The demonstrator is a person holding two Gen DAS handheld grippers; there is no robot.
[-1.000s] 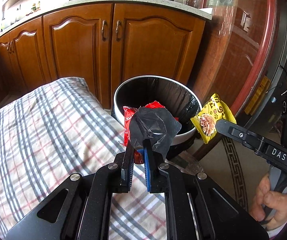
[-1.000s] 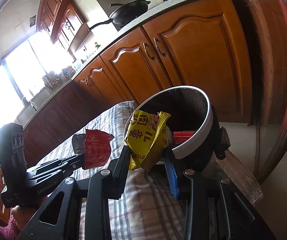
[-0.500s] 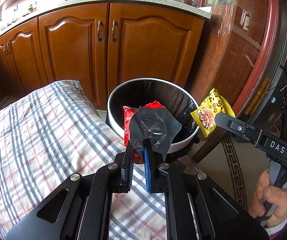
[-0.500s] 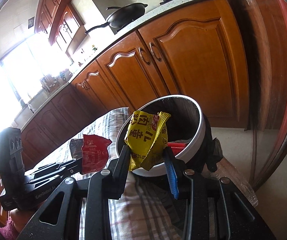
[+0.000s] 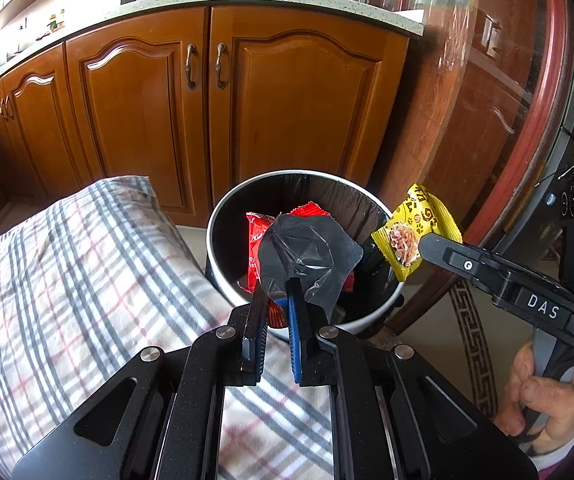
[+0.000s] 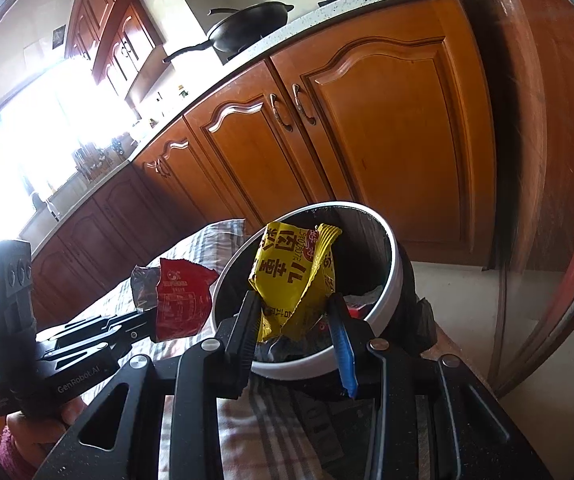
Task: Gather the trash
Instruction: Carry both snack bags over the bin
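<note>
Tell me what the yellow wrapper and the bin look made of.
Yellow wrapper: thin printed plastic film, probably; glossy and sharply creased.
Bin: smooth, slightly shiny white rim, plastic or painted metal, cannot tell which; its black liner looks like thin wrinkled plastic.

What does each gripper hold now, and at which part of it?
The left gripper pinches the red wrapper by its lower edge. The right gripper pinches the yellow wrapper by its lower end.

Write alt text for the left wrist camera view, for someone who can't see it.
The left gripper pinches a crumpled red and silver snack wrapper over a round white-rimmed bin with a black liner. At right, the right gripper holds a yellow snack packet near the bin's rim, with a plaid tablecloth and wooden kitchen cabinets behind.
</note>
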